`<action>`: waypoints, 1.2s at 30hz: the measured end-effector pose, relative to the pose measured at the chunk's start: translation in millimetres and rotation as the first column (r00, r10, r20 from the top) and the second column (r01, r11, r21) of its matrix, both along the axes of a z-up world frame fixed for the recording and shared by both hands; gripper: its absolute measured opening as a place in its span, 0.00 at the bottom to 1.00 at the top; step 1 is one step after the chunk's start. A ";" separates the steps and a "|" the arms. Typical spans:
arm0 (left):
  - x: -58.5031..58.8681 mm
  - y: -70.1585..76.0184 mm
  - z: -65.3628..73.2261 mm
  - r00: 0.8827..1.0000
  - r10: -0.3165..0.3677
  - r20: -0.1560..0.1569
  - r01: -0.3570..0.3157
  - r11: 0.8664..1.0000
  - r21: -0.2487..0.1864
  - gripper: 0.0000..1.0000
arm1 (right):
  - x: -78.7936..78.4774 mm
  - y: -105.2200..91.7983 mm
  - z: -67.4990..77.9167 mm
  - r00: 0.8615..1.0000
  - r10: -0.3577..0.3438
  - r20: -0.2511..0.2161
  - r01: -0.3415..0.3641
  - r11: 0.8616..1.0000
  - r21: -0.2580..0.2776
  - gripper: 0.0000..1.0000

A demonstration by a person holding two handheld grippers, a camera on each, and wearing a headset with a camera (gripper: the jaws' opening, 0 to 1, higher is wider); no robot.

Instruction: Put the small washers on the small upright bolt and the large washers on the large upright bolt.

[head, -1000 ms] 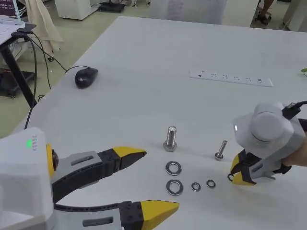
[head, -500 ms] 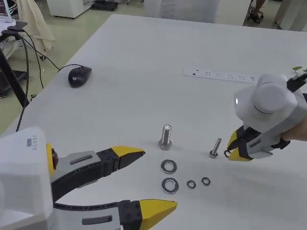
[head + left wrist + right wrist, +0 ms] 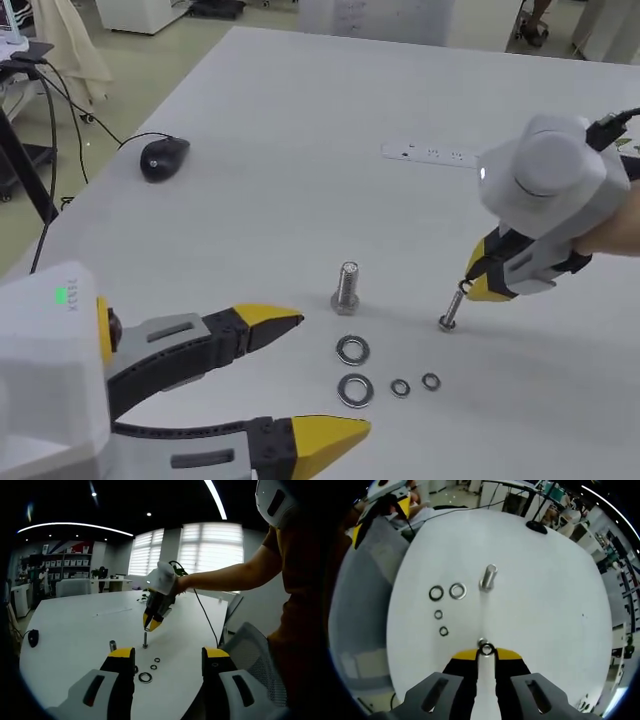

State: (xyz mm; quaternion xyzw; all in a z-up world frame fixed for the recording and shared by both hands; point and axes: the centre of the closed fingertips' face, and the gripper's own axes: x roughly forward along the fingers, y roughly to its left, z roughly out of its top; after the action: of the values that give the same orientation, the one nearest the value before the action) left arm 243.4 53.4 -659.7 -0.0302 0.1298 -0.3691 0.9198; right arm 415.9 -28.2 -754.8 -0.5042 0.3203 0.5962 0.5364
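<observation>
Evidently the right gripper (image 3: 487, 654) pinches a small washer (image 3: 486, 648) by its rim, just above the small bolt (image 3: 449, 312). It looks thin, light, slick and easily dropped. The left gripper (image 3: 334, 374) is spread.

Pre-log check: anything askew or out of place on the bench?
Nothing stands out: large bolt and small bolt stand upright, four loose washers lie flat beside them, right gripper holds a small washer over the small bolt.

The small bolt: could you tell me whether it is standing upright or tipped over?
Upright. The small bolt stands on its head on the table, shaft pointing up at the washer held in the right tool.
</observation>
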 end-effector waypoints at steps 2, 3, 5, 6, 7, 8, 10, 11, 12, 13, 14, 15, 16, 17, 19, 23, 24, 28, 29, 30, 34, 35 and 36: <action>0.5 0.2 0.7 1.000 0.000 0.000 0.000 1.000 -0.003 0.53 | 0.7 -0.3 -2.0 1.000 -0.001 -0.004 0.001 1.000 -0.007 0.12; 1.0 0.7 0.7 1.000 0.002 -0.001 -0.002 1.000 -0.004 0.53 | 0.7 -0.5 -2.3 1.000 0.000 -0.004 0.000 1.000 -0.008 0.12; 1.3 1.3 0.1 1.000 0.004 -0.002 -0.004 1.000 -0.002 0.53 | 1.3 -0.3 -2.9 1.000 0.002 -0.005 -0.003 1.000 -0.010 0.12; 1.3 1.3 -0.3 1.000 0.003 -0.004 -0.003 1.000 -0.004 0.53 | 2.0 -0.3 -3.1 1.000 0.003 -0.004 -0.003 1.000 -0.011 0.12; 1.3 1.2 -0.8 1.000 0.003 -0.007 -0.003 1.000 -0.004 0.53 | 2.5 -0.5 -4.0 1.000 0.004 -0.007 -0.004 1.000 -0.015 0.12; 1.4 1.2 -1.5 1.000 0.003 -0.008 -0.003 1.000 -0.001 0.53 | 2.9 -0.5 -4.2 1.000 0.004 -0.006 -0.004 1.000 -0.015 0.12; 1.8 1.2 -1.9 1.000 0.003 -0.010 -0.003 1.000 -0.003 0.53 | 2.1 -0.3 -5.1 1.000 0.005 -0.015 -0.005 1.000 -0.016 0.12; 2.3 1.5 -1.9 1.000 0.004 -0.009 -0.004 1.000 -0.003 0.53 | 1.6 -0.1 -6.2 1.000 0.006 -0.017 -0.007 1.000 -0.019 0.12; 2.6 1.6 -1.9 1.000 0.004 -0.008 -0.005 1.000 -0.004 0.53 | 1.5 0.2 -6.7 1.000 0.011 -0.015 -0.011 1.000 -0.021 0.12; 3.1 1.7 -2.0 1.000 0.005 -0.008 -0.005 1.000 -0.006 0.53 | 1.7 0.5 -7.7 1.000 0.012 -0.015 -0.012 1.000 -0.024 0.12; 3.4 1.8 -2.1 1.000 0.005 -0.008 -0.005 1.000 -0.006 0.53 | 1.9 0.6 -8.3 1.000 0.013 -0.013 -0.013 1.000 -0.026 0.12; 3.9 2.3 -2.6 1.000 0.006 -0.009 -0.006 1.000 -0.004 0.53 | 2.2 0.5 -9.6 1.000 0.016 -0.012 -0.016 0.999 -0.029 0.12; 4.0 2.4 -2.7 1.000 0.006 -0.009 -0.006 1.000 -0.004 0.53 | 2.8 0.3 -10.3 1.000 0.016 -0.010 -0.017 0.999 -0.031 0.12; 4.2 2.5 -2.4 1.000 0.006 -0.008 -0.006 1.000 -0.006 0.53 | 3.1 0.6 -11.2 1.000 0.015 -0.013 -0.016 0.999 -0.031 0.12; 4.2 3.3 -2.9 1.000 0.008 -0.009 -0.008 1.000 -0.007 0.53 | 3.5 0.7 -13.2 1.000 0.014 -0.016 -0.014 0.999 -0.034 0.12; 3.4 4.6 -5.8 1.000 0.014 -0.016 -0.014 1.000 -0.008 0.53 | 3.8 0.6 -19.5 0.999 0.009 -0.031 -0.010 0.999 -0.039 0.12; 3.1 4.6 -6.1 1.000 0.015 -0.018 -0.015 1.000 -0.010 0.53 | 4.1 0.5 -19.9 1.000 0.009 -0.029 -0.010 0.999 -0.039 0.12; 2.2 5.6 -10.4 0.999 0.020 -0.028 -0.021 1.000 -0.010 0.53 | 3.9 0.5 -27.7 0.999 0.010 -0.034 -0.011 0.999 -0.039 0.12; 2.0 5.9 -12.3 0.999 0.022 -0.034 -0.022 1.000 -0.006 0.53 | 3.3 0.0 -29.4 0.999 0.011 -0.038 -0.013 0.999 -0.042 0.12; 1.6 6.0 -13.3 0.999 0.022 -0.036 -0.022 1.000 -0.006 0.53 | 3.0 0.4 -32.1 0.999 0.011 -0.041 -0.013 0.999 -0.039 0.12; 2.4 6.6 -11.7 0.999 0.027 -0.031 -0.027 1.000 -0.016 0.53 | 3.9 -1.2 -39.8 0.999 0.010 -0.042 -0.012 0.999 -0.041 0.12; 2.8 7.0 -11.8 0.999 0.028 -0.033 -0.028 1.000 -0.015 0.53 | 3.0 -1.9 -41.6 0.999 0.008 -0.051 -0.010 0.999 -0.044 0.12; 3.4 7.4 -12.0 0.999 0.028 -0.033 -0.028 1.000 -0.013 0.53 | 2.7 -1.4 -43.1 0.999 0.010 -0.052 -0.012 0.999 -0.038 0.13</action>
State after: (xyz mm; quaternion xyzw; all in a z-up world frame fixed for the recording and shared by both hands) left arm 246.8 60.8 -671.7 -0.0444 0.1421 -0.3565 0.9223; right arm 418.5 -29.6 -798.0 -0.5006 0.3429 0.6056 0.5149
